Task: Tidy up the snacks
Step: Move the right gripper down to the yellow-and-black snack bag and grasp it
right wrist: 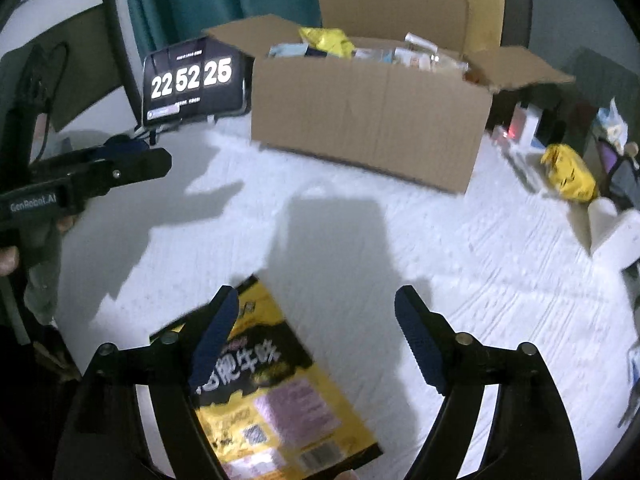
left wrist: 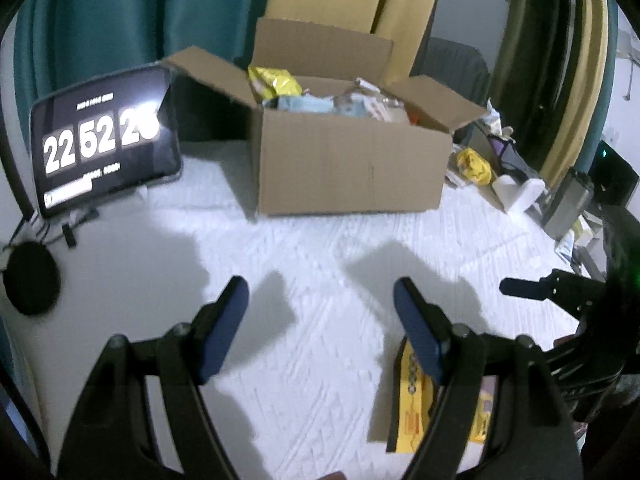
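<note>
A flat yellow and black snack packet (right wrist: 276, 396) lies on the white textured surface (right wrist: 460, 264). My right gripper (right wrist: 316, 292) stands open over it; its left finger overlaps the packet and the right finger is well clear. My left gripper (left wrist: 320, 282) is open with only bare surface between its fingers. The same packet (left wrist: 412, 412) shows behind its right finger. An open cardboard box (left wrist: 348, 168) (right wrist: 368, 120) stands further back, with several snack packs inside, a yellow bag (left wrist: 276, 80) on top. A finger of each gripper shows in the other's view.
A tablet with a clock (left wrist: 104, 140) (right wrist: 192, 80) leans left of the box. Right of the box lie another yellow bag (left wrist: 474, 166) (right wrist: 568, 172), a white object (left wrist: 518, 194) and small clutter. A black disc (left wrist: 32, 278) with cables sits far left. Curtains hang behind.
</note>
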Demonstrator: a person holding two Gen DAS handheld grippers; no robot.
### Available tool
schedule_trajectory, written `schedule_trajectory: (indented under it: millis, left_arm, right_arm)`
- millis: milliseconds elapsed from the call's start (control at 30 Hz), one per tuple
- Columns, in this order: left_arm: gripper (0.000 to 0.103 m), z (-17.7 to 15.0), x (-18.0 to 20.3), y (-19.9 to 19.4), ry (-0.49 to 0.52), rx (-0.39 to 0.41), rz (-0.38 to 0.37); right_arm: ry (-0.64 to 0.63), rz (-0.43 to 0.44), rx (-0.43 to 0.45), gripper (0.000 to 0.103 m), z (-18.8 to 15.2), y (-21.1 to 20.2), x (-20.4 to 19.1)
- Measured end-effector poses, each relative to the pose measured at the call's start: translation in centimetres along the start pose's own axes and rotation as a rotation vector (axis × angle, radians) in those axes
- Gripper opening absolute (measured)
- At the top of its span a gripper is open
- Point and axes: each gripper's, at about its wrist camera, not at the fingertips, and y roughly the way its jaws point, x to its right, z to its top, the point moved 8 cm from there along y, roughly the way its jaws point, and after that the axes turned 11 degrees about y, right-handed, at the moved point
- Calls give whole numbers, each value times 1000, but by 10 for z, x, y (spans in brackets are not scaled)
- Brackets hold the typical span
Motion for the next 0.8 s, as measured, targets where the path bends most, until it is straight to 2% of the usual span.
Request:
schedule_trajectory:
  millis: [433, 567, 733, 800]
  left_arm:
    - [76, -60, 3, 6, -33, -89, -9]
    - [76, -68, -1, 9, -41, -106, -12]
    - [76, -74, -4, 15, -55, -123, -11]
    - [76, -76, -6, 16, -60, -128, -9]
  right_arm:
    - [-36, 70, -104, 84, -45, 21, -17]
    - [-46, 92, -121, 90, -50, 26, -26]
    - [-36, 138, -162, 91, -55, 32, -35]
    - [-71, 118, -150, 91, -57, 31, -40]
